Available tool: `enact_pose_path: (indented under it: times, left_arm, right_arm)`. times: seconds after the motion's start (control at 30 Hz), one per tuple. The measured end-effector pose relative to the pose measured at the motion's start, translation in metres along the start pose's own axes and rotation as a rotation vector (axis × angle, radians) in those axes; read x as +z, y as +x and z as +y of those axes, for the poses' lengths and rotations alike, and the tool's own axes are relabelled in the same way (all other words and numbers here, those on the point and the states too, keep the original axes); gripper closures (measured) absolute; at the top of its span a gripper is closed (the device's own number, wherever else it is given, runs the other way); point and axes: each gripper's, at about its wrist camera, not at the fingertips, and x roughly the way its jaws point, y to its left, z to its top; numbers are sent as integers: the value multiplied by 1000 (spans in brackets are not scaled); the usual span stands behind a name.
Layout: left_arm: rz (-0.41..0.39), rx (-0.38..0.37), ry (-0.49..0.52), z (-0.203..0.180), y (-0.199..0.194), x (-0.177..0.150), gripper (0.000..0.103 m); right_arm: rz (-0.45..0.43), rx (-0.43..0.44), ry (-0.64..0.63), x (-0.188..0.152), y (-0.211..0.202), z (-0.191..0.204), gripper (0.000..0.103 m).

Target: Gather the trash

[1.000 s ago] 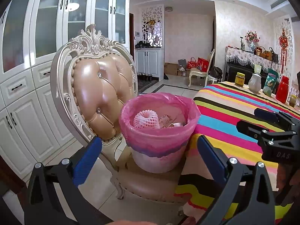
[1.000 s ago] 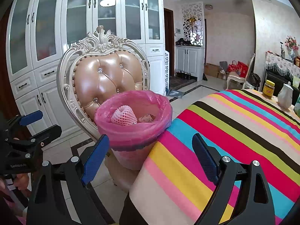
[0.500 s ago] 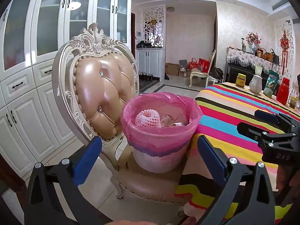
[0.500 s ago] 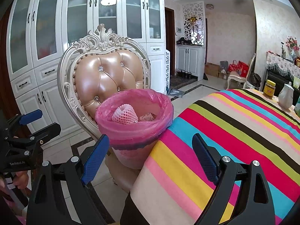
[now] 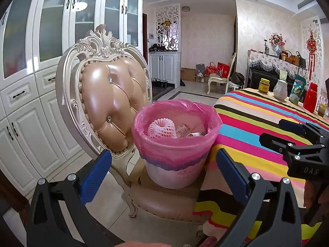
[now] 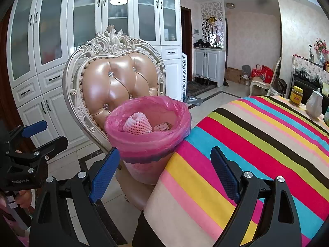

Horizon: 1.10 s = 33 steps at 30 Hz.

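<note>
A white trash bin with a pink liner (image 5: 174,144) stands on the seat of an ornate chair (image 5: 107,94); it also shows in the right wrist view (image 6: 148,135). Inside lie a pink foam fruit net (image 5: 162,128) and paper scraps (image 5: 183,130). My left gripper (image 5: 162,170) is open and empty, just in front of the bin. My right gripper (image 6: 164,166) is open and empty, over the edge of the striped tablecloth (image 6: 257,144), right of the bin. Each gripper shows at the edge of the other's view.
White cabinets (image 5: 30,82) line the left wall. A jar (image 5: 263,85), a white jug (image 5: 280,89), a snack bag (image 5: 297,92) and a red container (image 5: 311,99) stand at the table's far side. A second chair (image 5: 221,78) stands farther back.
Both views have shifted slightly; the bin sits a touch more to the right in each. Both grippers stay open and empty.
</note>
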Motion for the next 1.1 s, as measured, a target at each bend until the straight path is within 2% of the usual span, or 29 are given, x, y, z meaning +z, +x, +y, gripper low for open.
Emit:
enact_pose_path:
  times: [1.1]
  left_arm:
    - [7,3,5,0,2,0,5]
  right_arm:
    - [7,7,2,-1,2,1,18]
